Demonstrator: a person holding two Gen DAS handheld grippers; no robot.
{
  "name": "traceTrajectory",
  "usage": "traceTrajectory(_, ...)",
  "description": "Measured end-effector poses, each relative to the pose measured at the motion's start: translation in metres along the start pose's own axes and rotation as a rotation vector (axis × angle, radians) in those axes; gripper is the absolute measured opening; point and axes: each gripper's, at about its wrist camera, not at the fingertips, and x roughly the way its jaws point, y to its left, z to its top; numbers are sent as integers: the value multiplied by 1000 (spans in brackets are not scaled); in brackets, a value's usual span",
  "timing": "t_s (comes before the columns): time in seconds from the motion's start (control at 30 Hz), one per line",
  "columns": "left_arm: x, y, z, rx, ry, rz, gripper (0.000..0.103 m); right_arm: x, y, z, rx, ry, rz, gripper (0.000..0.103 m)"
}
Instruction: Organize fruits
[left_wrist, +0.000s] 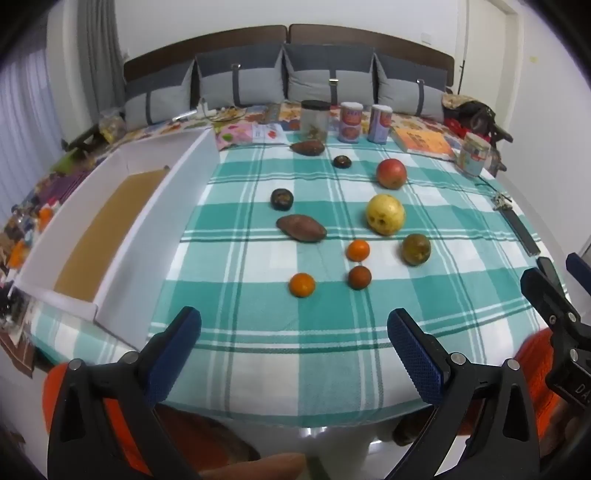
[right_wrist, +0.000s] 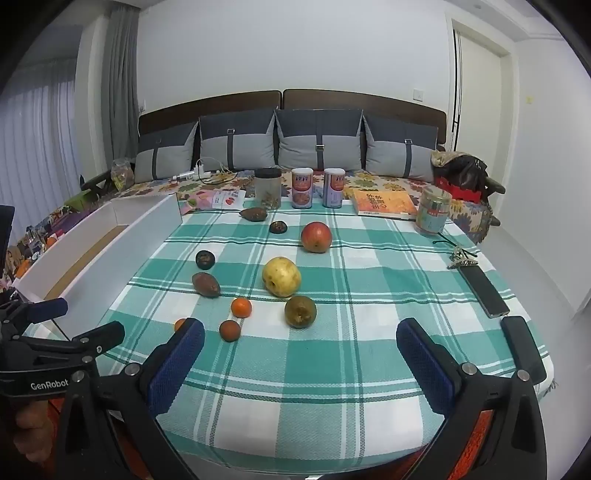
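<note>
A: A green-and-white checked tablecloth (right_wrist: 332, 369) covers the table, with a grey-cushioned sofa (right_wrist: 317, 147) beyond.

B: And the fruit?

A: Loose at the middle: a red apple (right_wrist: 316, 237) far, a yellow pear (right_wrist: 281, 277) nearer, two oranges (left_wrist: 302, 284) nearest. A white tray (left_wrist: 122, 229) lies at the left.

B: The tongs?

A: The left gripper (left_wrist: 294, 325) and the right gripper (right_wrist: 300, 336) both gape wide, holding nothing, over the near edge.

Behind the checked cloth (right_wrist: 332, 369) stand two printed tins (right_wrist: 302, 188) and a dark-lidded jar (right_wrist: 268, 188) — an orange book (right_wrist: 384, 203) beside them, grey cushions (right_wrist: 319, 142) beyond.
</note>
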Motion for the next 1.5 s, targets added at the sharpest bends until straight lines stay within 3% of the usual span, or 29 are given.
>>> traceTrajectory(0.1,0,7,-3,-37,32,-49,102,0,0,-3,-4,9,6,103)
traceTrajectory(0.3,10,19,-5,-56,91,-57,102,6,12,-5,-33,36,-10,103)
traceTrajectory(0.73,17,14,-16,-30,99,-4,102,14,19,-11,-40,59,5,103)
traceTrajectory(1.5,18,12,-19,-11,94,3,102,16,11,-14,-33,45,2,103)
